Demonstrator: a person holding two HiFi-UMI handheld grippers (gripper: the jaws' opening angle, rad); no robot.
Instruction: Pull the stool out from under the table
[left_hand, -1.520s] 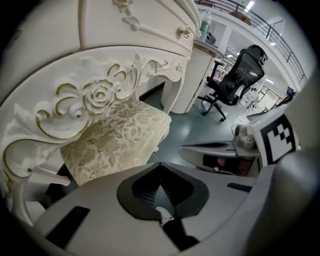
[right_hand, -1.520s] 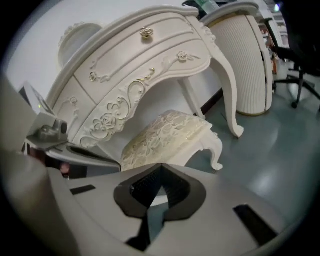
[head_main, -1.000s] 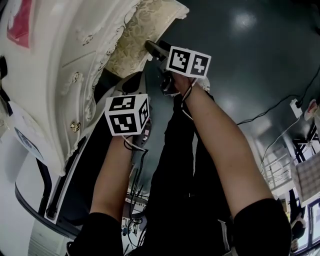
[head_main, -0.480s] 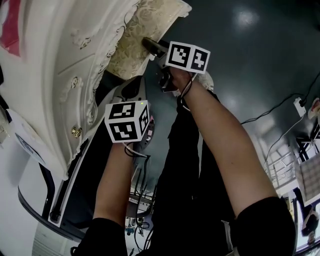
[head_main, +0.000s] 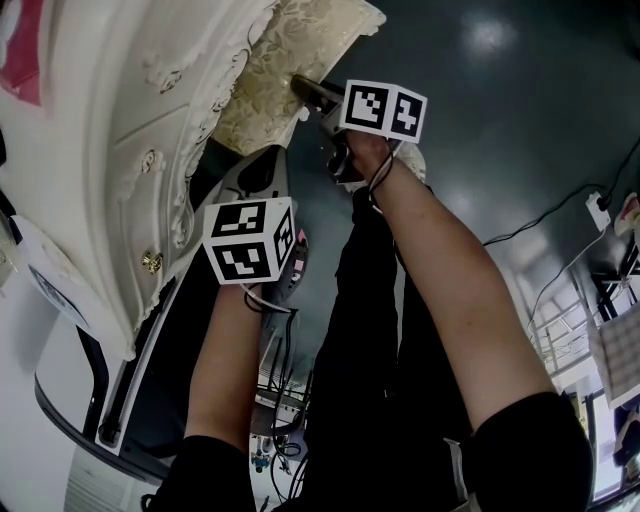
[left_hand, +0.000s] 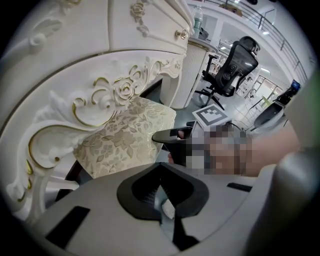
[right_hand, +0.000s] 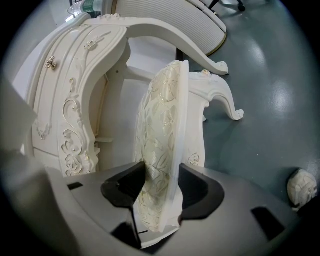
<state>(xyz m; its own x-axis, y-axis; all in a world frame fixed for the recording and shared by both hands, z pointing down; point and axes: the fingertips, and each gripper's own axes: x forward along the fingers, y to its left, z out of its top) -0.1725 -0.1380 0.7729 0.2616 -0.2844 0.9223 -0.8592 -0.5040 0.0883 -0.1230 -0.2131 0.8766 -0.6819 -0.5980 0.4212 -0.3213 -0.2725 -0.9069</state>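
Note:
The stool has a cream floral cushion and a white carved frame. It stands partly under the ornate white table. My right gripper is at the near edge of the seat. In the right gripper view its jaws have just been closing and now sit against both faces of the stool seat, cushion on one side and white rim on the other. My left gripper hangs back, pointing steeply down, shut with nothing in it. Its marker cube hides its jaws in the head view.
The stool's curved legs rest on the dark glossy floor. A black office chair stands beyond the table. Cables and a power strip lie on the floor at the right. A white shoe is close to the stool.
Almost nothing has changed. The right gripper stays at the stool's seat edge, shifted only slightly, and the left gripper hangs in the same place.

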